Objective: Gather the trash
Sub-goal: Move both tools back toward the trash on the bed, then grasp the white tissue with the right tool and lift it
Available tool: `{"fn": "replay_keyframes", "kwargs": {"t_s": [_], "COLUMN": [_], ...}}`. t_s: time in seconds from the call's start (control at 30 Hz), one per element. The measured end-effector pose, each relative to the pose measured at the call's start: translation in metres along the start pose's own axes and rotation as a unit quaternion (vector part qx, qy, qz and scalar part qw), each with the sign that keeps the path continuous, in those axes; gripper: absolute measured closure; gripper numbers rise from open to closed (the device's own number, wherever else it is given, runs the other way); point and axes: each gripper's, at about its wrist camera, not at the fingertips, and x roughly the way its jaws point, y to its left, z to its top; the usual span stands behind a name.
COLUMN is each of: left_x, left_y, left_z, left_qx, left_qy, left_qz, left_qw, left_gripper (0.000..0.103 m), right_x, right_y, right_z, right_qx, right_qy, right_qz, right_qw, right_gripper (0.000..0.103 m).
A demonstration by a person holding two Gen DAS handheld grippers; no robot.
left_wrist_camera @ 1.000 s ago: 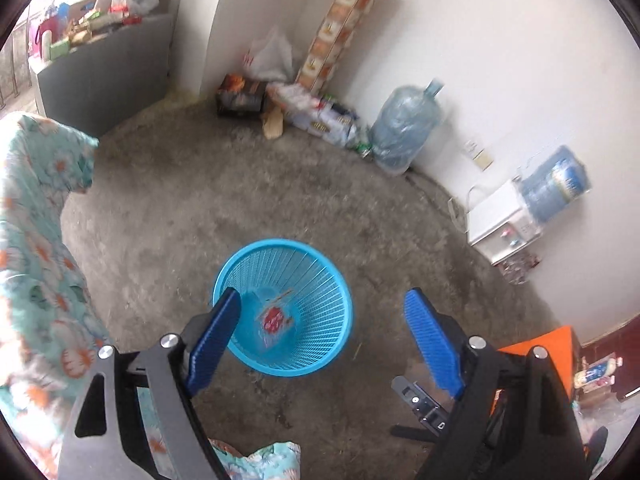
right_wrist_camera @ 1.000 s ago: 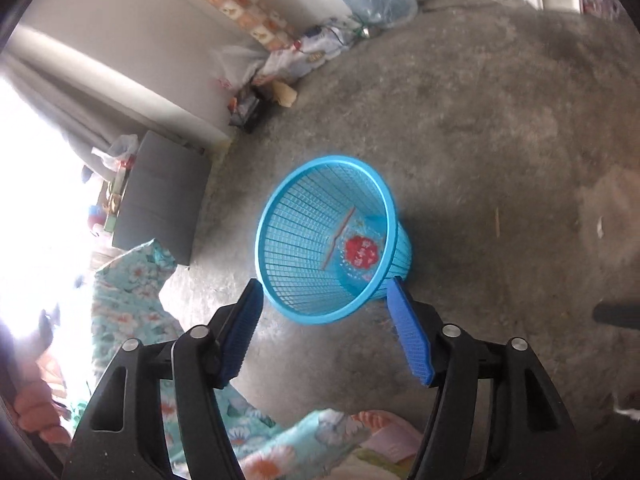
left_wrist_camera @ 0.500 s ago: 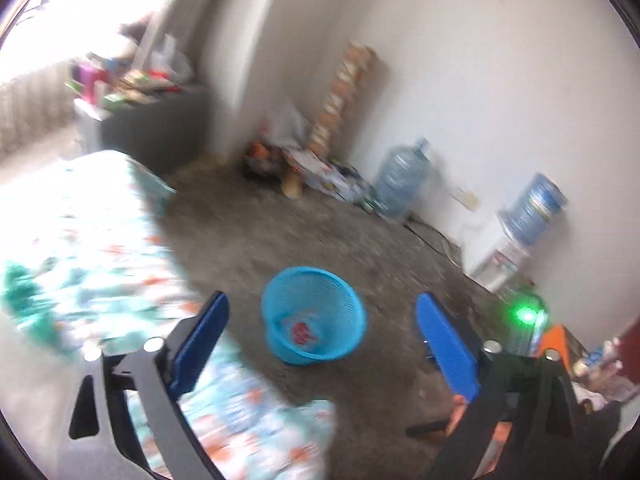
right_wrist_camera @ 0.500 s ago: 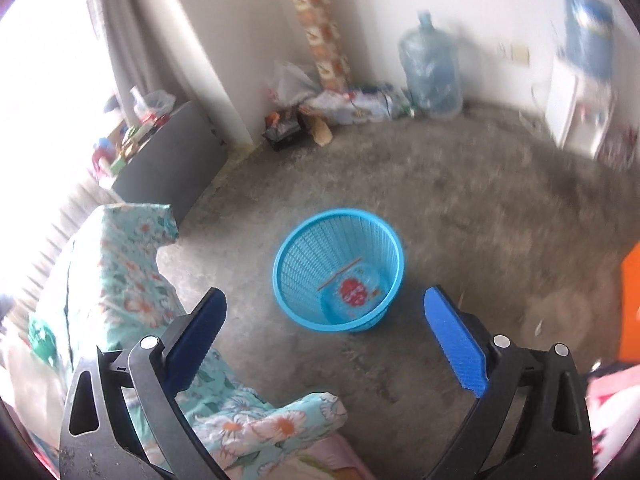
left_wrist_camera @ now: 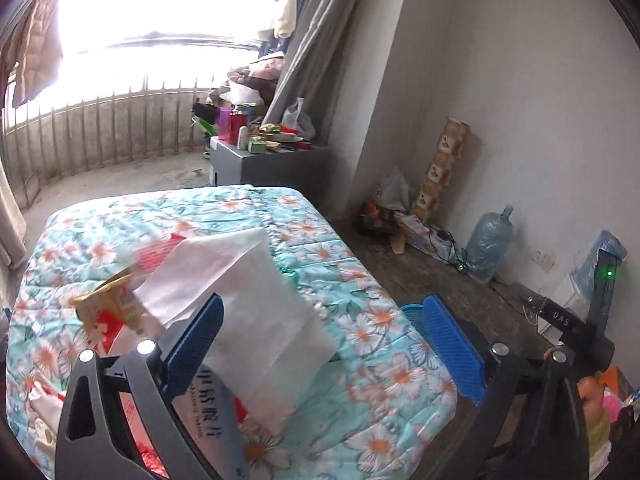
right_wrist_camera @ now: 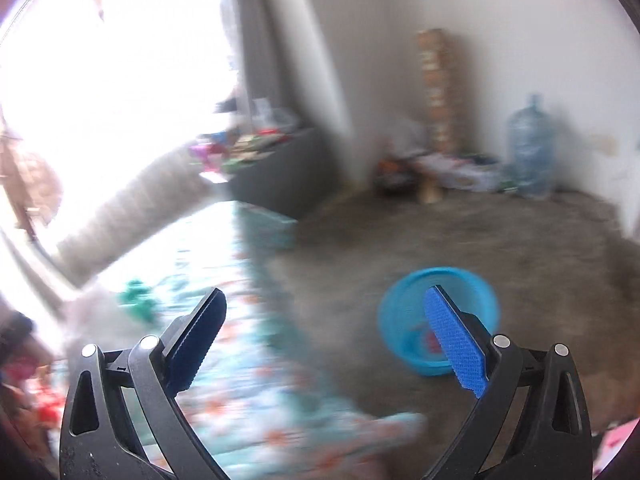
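Trash on the bed: white tissue (left_wrist_camera: pixel 256 300) lying crumpled straight ahead of left gripper (left_wrist_camera: pixel 323 304), between the spread jaws and nearer to the left one. Just outside that left jaw, yellow and red wrapper (left_wrist_camera: pixel 106 314). Below the tissue, close to the base of the tool, flat printed pack (left_wrist_camera: pixel 212 412), partly hidden. All resting on flowered quilt (left_wrist_camera: pixel 360 272). Not possible to tell contact between left pad and tissue.

Left gripper released, jaws at full width, nothing pinched. Right gripper (right_wrist_camera: pixel 325 291) released too, jaws wide, nothing between them; view badly blurred. Behind its right jaw, down on the floor, blue basket (right_wrist_camera: pixel 404 320) with something red inside, probably the place for the trash. Same basket peeking out as a blue rim behind the right jaw of the left gripper.

Judging by look: tissue very light, soft, with no stiffness; likely to fold and collapse under the pads, unlikely to slip, not fragile. Best to take at the raised ridge in the middle, through several layers at once, and to close fully. Wrapper light as well, but smooth and crinkly, so perhaps slippery; better to pinch across a folded edge than on the flat face. Pack flatter and stiffer; better to grip by one lifted edge. Risk of catching the quilt together with the tissue when pushing in too deep.
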Motion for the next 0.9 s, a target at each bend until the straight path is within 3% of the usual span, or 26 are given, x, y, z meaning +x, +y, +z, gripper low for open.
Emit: {"fn": "replay_keyframes", "kwargs": {"t_s": [0.07, 0.17, 0.3, 0.4, 0.47, 0.53, 0.67, 0.9], "left_x": [-0.009, -0.017, -0.022, -0.023, -0.022, -0.019, -0.013, -0.008], "left_y": [0.013, 0.025, 0.031, 0.032, 0.031, 0.031, 0.035, 0.033], "left_z": [-0.01, -0.024, -0.039, -0.047, -0.054, -0.057, -0.061, -0.063], "left_qx": [-0.009, -0.015, -0.002, 0.01, 0.021, 0.024, 0.016, 0.035], "left_qy": [-0.004, 0.0, 0.0, -0.002, -0.005, -0.006, -0.009, -0.017], "left_qz": [0.008, 0.016, 0.041, 0.055, 0.059, 0.062, 0.058, 0.061], "left_qw": [0.9999, 0.9998, 0.9991, 0.9984, 0.998, 0.9978, 0.9982, 0.9974], "left_gripper": [0.005, 0.005, 0.005, 0.005, 0.005, 0.005, 0.005, 0.006], "right_x": [0.005, 0.024, 0.056, 0.072, 0.084, 0.09, 0.114, 0.16], "right_y": [0.016, 0.045, 0.088, 0.123, 0.15, 0.171, 0.202, 0.232], "right_z": [0.002, 0.002, -0.004, -0.011, -0.011, -0.009, 0.01, 0.019], "right_qx": [-0.001, 0.0, 0.016, 0.014, 0.005, 0.0, -0.035, -0.065], "right_qy": [0.024, 0.081, 0.172, 0.221, 0.249, 0.264, 0.258, 0.263], "right_qz": [0.063, 0.158, 0.265, 0.302, 0.316, 0.315, 0.291, 0.269], "right_qw": [0.998, 0.984, 0.949, 0.927, 0.915, 0.911, 0.921, 0.924], "right_gripper": [0.008, 0.008, 0.015, 0.021, 0.024, 0.03, 0.036, 0.059]}}
